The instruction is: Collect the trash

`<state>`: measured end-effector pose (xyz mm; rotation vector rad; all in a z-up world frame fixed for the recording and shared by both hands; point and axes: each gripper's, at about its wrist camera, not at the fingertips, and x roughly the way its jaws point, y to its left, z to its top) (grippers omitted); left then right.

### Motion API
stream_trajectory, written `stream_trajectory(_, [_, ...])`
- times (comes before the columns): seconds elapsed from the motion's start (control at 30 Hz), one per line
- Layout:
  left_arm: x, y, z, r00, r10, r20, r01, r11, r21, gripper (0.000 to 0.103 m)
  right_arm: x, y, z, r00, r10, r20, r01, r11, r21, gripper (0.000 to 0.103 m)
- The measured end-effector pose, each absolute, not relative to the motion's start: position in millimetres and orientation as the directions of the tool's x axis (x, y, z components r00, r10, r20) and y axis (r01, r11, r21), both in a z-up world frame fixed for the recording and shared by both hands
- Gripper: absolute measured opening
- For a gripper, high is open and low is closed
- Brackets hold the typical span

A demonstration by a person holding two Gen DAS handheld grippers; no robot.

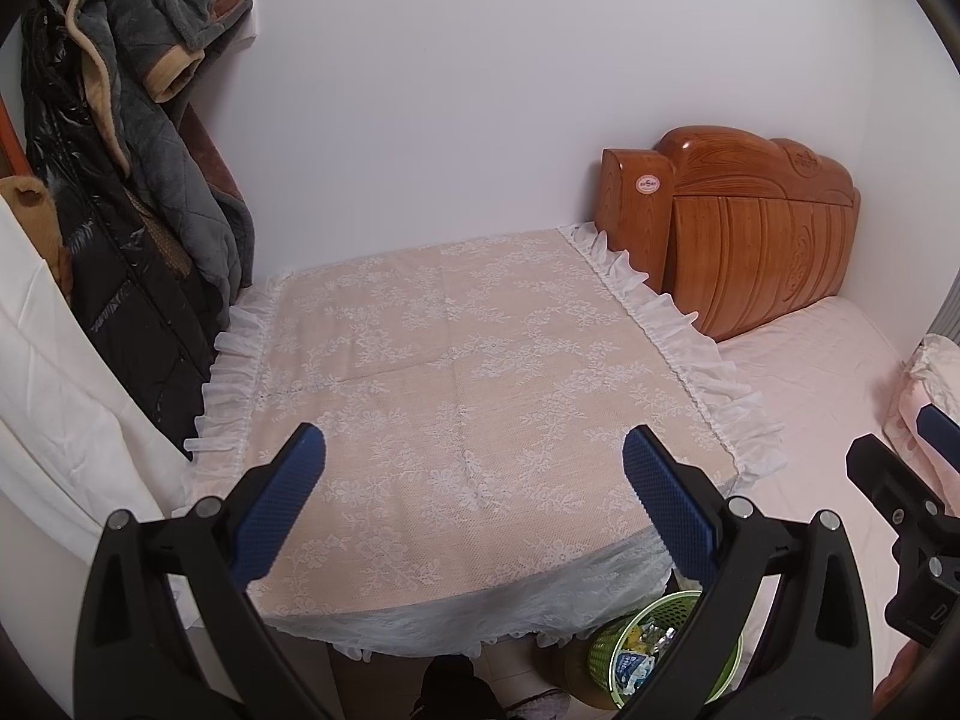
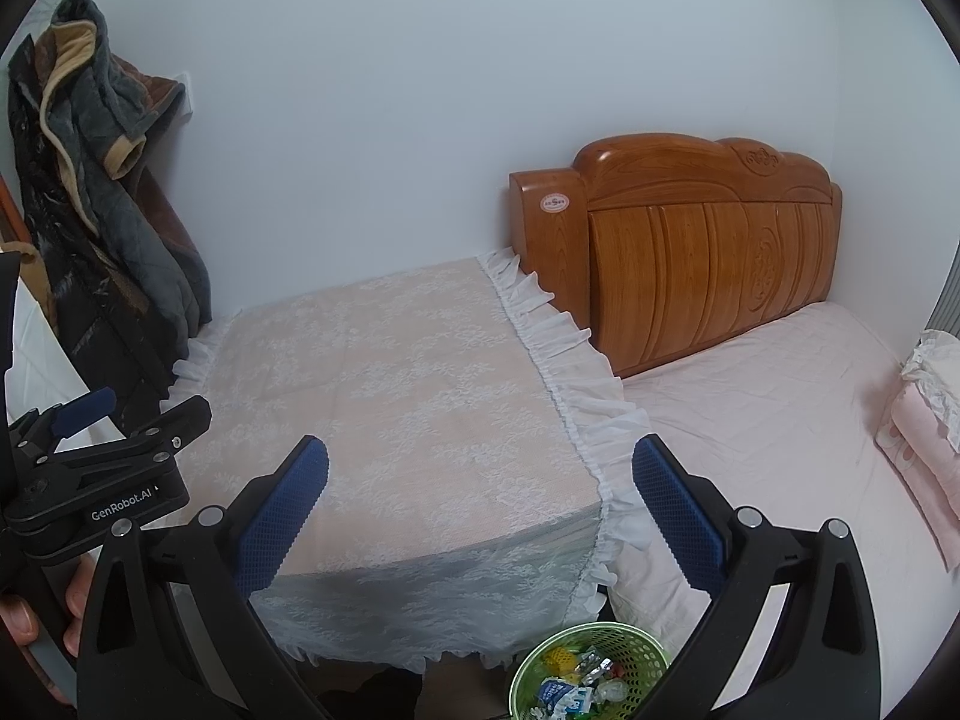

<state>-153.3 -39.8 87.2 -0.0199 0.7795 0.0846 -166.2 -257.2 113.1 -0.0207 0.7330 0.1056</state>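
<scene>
Pink pillow [image 2: 921, 450] fuller rightward.

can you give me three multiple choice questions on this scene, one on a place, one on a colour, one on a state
1. Where is the green basket?
A. on the floor below the lace-covered table
B. on the bed
C. on the headboard

2. What colour are the gripper pads?
A. red
B. blue
C. white

3. What state is the right gripper in?
A. shut on a wrapper
B. shut, empty
C. open, empty

Answers: 1 A, it sits low beside the cloth's hanging edge; 2 B, both views show blue textured pads; 3 C, the fingers stand wide apart with nothing between.
</scene>
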Motion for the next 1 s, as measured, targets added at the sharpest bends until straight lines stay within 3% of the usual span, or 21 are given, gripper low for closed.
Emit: stream_trajectory(1.0, [-158.7,-40.1,88.1,0.711,0.066,-0.701,-0.078,0.997,0.015,0.095,-170.3,-247.2,115.1,0.735,0.093,-0.672,-0.123,0.992,0.004,0.101])
